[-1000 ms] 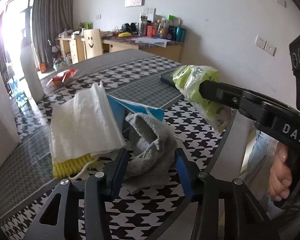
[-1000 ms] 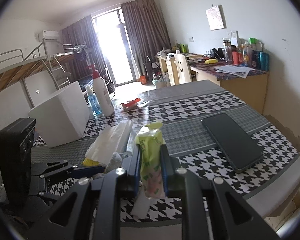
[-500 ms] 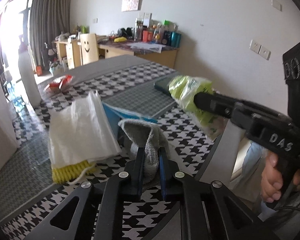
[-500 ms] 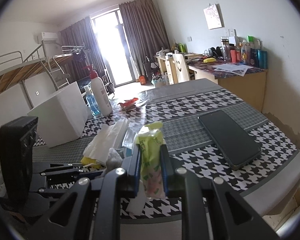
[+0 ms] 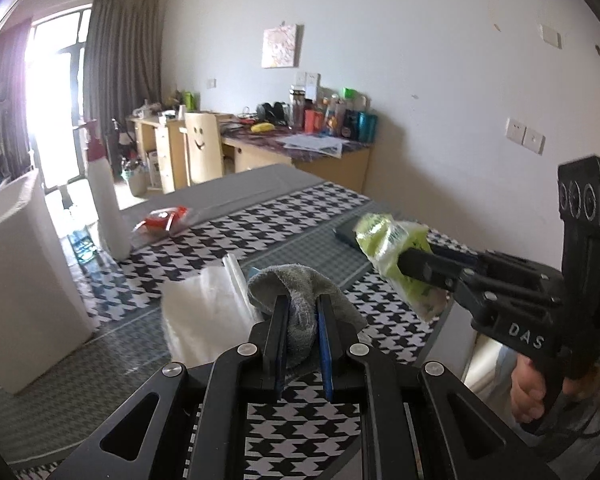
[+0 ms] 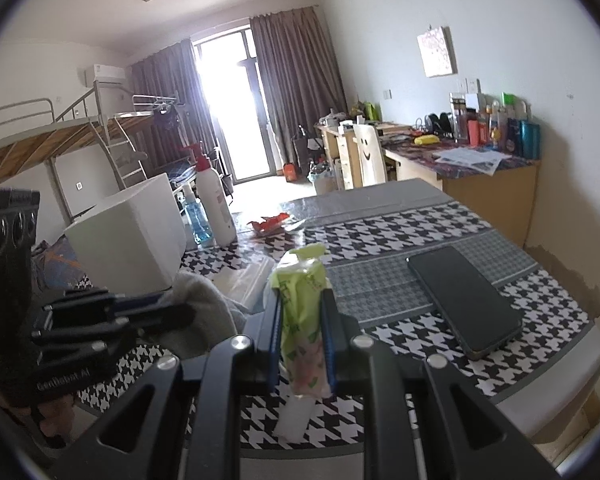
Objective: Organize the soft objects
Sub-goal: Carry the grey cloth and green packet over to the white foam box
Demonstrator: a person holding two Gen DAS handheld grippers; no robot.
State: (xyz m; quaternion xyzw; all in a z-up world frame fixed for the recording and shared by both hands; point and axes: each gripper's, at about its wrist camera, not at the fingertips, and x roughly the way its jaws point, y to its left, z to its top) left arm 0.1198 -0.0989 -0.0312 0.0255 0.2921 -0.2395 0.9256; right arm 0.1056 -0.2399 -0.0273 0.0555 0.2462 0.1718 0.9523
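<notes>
Above table point(image 5: 236, 236), hand-held grippers pinch towel point(image 5: 300, 292), packet point(image 6: 302, 320).

Each wrist view looks low and close across the houndstooth table point(image 5: 228, 236), sharing the far desk point(image 6: 488, 176).

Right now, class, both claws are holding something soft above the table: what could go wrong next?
1. The left claw pinches only a fold of the grey towel; it may slip free.
2. The green packet in the right claw hangs near the phone and might knock it.
</notes>
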